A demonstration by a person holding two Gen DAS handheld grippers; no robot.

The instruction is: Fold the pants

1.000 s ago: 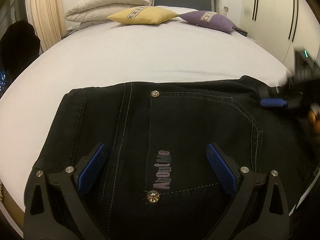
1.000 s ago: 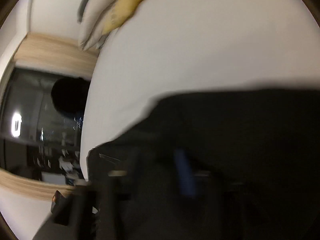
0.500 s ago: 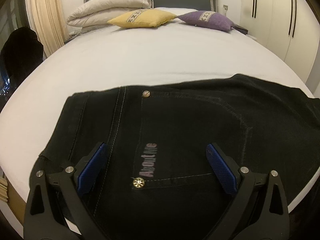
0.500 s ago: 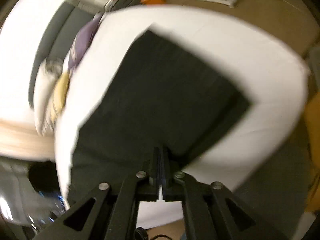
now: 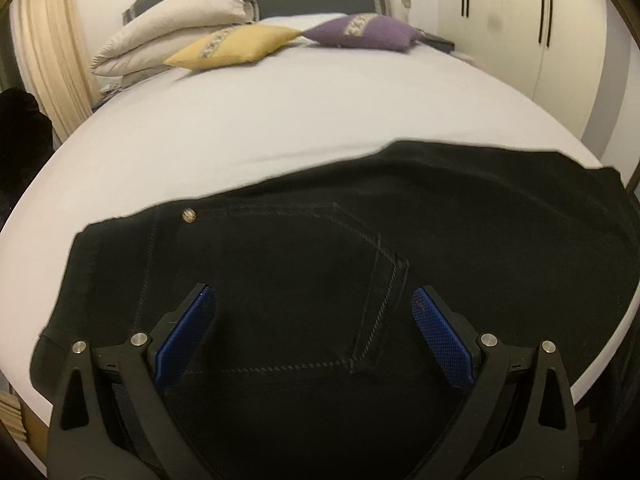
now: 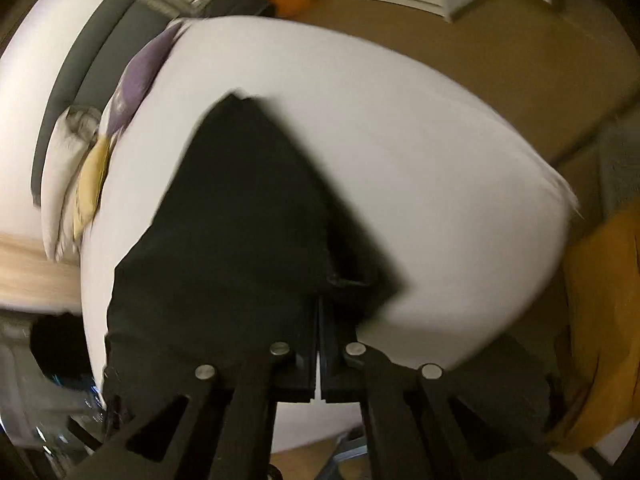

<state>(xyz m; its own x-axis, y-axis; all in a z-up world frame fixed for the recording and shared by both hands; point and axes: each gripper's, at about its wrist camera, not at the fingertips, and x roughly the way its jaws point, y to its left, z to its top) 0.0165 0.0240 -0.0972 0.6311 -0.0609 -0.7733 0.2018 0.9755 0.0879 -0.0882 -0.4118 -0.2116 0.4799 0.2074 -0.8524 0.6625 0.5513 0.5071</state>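
Observation:
Black pants (image 5: 360, 240) lie across the near edge of a white bed (image 5: 280, 120), back pocket up. My left gripper (image 5: 314, 308) hovers over the pocket, its blue pads (image 5: 182, 336) spread wide apart with nothing between them. In the right wrist view the pants (image 6: 240, 220) run away from me as a dark tapering shape, with a folded corner bunched at my fingertips. My right gripper (image 6: 320, 308) is shut there, its fingers pressed together on the fabric edge. The exact hold is hidden under the cloth and blurred.
A yellow pillow (image 5: 236, 46), a purple pillow (image 5: 360, 32) and a folded duvet (image 5: 180, 36) sit at the head of the bed. White wardrobe doors (image 5: 520, 20) stand to the right. Brown floor (image 6: 480, 40) surrounds the bed, with an orange cloth (image 6: 600, 320) at the right.
In the left view the pocket has slid left; its printed label and lower rivet have left the view. The right gripper swung to the pants' end, which has bunched from a flat rectangle into a folded point.

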